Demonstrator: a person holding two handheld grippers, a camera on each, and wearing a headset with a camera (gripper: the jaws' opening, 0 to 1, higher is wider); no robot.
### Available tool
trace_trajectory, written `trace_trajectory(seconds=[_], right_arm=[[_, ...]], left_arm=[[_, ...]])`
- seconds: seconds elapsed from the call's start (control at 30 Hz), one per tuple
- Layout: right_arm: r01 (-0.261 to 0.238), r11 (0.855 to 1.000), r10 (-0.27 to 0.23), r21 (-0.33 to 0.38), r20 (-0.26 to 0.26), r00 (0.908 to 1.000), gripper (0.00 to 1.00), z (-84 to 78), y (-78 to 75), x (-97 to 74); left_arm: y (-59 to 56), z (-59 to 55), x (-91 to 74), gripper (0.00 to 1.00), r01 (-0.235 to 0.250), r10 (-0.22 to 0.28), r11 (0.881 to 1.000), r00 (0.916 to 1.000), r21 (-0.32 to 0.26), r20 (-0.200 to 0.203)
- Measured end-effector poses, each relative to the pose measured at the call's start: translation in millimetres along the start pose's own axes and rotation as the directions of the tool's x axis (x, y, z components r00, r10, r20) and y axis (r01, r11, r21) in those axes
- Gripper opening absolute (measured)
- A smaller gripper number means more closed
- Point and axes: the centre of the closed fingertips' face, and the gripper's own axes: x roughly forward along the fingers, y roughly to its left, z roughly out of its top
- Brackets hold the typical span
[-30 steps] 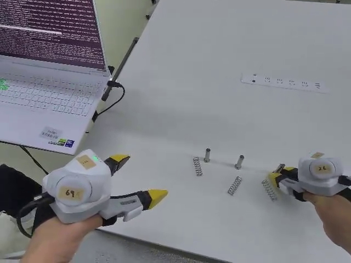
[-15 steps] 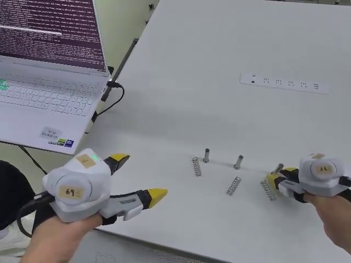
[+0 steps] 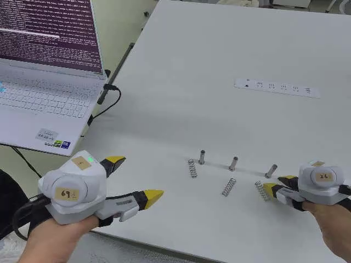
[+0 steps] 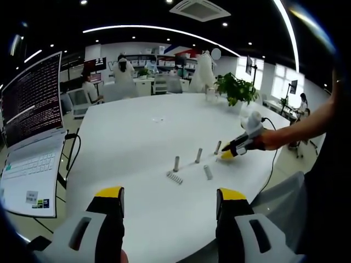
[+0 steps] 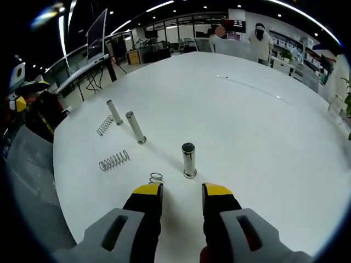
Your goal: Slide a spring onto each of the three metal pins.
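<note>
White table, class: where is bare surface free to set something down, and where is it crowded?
Free: the broad stretch of white table between the open silver laptop and the white power strip. Crowded: the near edge, where three upright metal pins and three coil springs cluster by the right gripper.

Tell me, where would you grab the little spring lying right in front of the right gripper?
Probably across its coils near one end, jaws on either side, coming down from above. The spring lies flat on the table, so only its rounded sides are open to the right gripper. The free end could then slip over the pin.
</note>
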Motion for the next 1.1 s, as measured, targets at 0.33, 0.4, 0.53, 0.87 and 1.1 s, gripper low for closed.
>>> trace_trajectory(seconds=[0.33,0.4,0.53,0.87,1.1], right_arm=[[0.007,1.0,-0.008,0.019,0.008,0.9999,0.28,-6.2,4.6,-7.5],[0.012,1.0,-0.012,0.023,0.013,0.9998,0.27,-6.5,4.3,-10.2],[0.021,0.999,-0.022,0.037,0.019,0.9996,0.27,-8.4,2.0,-14.1],[0.021,0.999,-0.022,0.048,0.02,0.9996,0.26,-12.2,5.6,-18.2],[0.018,0.999,-0.019,0.049,0.015,0.9997,0.26,-15.4,8.7,-18.5]], left_arm=[[0.9,-0.6,-2.0,0.64,-0.002,0.002,1.0,1.0,-0.011,0.009],[1.1,-1.5,-2.3,0.64,-0.002,0.002,1.0,0.9999,-0.013,0.011],[0.5,-0.8,-3.1,0.63,-0.002,0.002,1.0,0.9999,-0.015,0.015],[0.4,1.4,-3.9,0.63,0.001,0.0,1.0,0.9998,-0.013,0.021],[0.2,3.3,-4.5,0.63,0.001,-0.001,1.0,0.9997,-0.012,0.026]])
